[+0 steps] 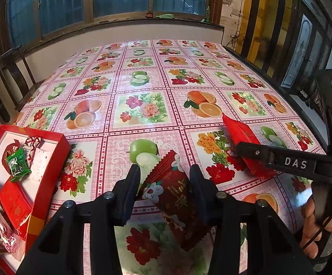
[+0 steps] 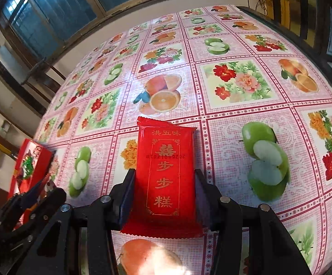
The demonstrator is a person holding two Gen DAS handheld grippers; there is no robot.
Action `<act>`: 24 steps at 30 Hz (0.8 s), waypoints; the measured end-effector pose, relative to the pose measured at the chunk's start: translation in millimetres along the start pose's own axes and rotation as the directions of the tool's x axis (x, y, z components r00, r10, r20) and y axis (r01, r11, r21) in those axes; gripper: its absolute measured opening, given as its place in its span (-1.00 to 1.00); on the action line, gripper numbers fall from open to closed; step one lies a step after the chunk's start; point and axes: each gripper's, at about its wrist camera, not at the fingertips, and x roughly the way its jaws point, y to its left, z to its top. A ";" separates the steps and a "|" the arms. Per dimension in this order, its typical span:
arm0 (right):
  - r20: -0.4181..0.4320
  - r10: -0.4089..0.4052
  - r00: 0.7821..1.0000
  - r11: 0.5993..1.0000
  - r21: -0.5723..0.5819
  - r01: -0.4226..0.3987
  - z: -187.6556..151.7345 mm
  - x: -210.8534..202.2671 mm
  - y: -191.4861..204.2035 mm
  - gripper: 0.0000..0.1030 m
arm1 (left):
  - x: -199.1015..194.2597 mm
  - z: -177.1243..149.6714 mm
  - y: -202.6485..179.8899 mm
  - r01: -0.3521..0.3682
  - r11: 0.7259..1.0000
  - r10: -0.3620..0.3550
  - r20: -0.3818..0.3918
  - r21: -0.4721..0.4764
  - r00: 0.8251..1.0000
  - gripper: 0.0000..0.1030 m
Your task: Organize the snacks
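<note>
A dark red snack packet (image 1: 175, 197) with white flowers lies slantwise between the fingers of my left gripper (image 1: 164, 169), which is shut on it over the fruit-patterned tablecloth (image 1: 143, 73). A bright red packet (image 2: 166, 171) with gold characters sits lengthwise in my right gripper (image 2: 164, 174), with both pads against its long edges. The left wrist view shows that same red packet (image 1: 239, 130) on the cloth under the right gripper (image 1: 246, 151). An open red box (image 1: 60, 142) at the near left holds several snacks, among them a green candy packet (image 1: 17, 165).
The red box (image 2: 37, 153) shows again at the left of the right wrist view, with the left gripper (image 2: 39, 188) in front of it. A hand (image 1: 321, 224) holds the right gripper's handle. A dark wooden chair (image 1: 12, 61) stands at the table's far left, and windows run behind.
</note>
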 end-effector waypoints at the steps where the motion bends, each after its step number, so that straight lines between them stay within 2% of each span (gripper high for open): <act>1: 0.010 0.009 1.000 1.000 0.003 -0.009 -1.0 -3.4 0.7 0.02 | -1.4 -0.1 0.1 -0.006 1.000 0.006 0.006 0.000 1.000 -0.15; 6: 0.058 0.037 0.998 0.999 -0.024 -0.035 -2.3 -20.1 14.1 0.02 | -5.3 3.7 3.9 -0.053 0.999 0.053 0.037 -0.007 0.998 -0.15; 11: 0.110 0.031 0.993 0.997 -0.075 -0.023 -3.7 -32.4 32.1 0.02 | -9.7 8.9 11.8 -0.113 0.993 0.114 0.064 -0.017 0.991 -0.15; 12: 0.111 0.035 0.993 0.996 -0.082 -0.026 -4.2 -33.1 34.4 0.02 | -10.9 9.4 12.8 -0.128 0.992 0.129 0.073 -0.015 0.989 -0.22; 13: 0.110 0.039 0.993 0.996 -0.085 -0.029 -4.8 -32.9 36.2 0.02 | -12.4 10.0 14.1 -0.146 0.989 0.146 0.081 -0.013 0.986 -0.37; 18: 0.108 0.051 0.993 0.993 -0.110 -0.039 -7.7 -29.5 48.1 0.02 | -16.2 13.6 23.6 -0.190 0.981 0.192 0.103 -0.027 0.976 -0.38; 24: 0.117 0.025 0.993 0.992 -0.130 -0.010 -11.4 -24.5 52.1 0.02 | -6.1 11.2 31.6 -0.173 0.982 0.177 0.056 -0.070 0.983 -0.35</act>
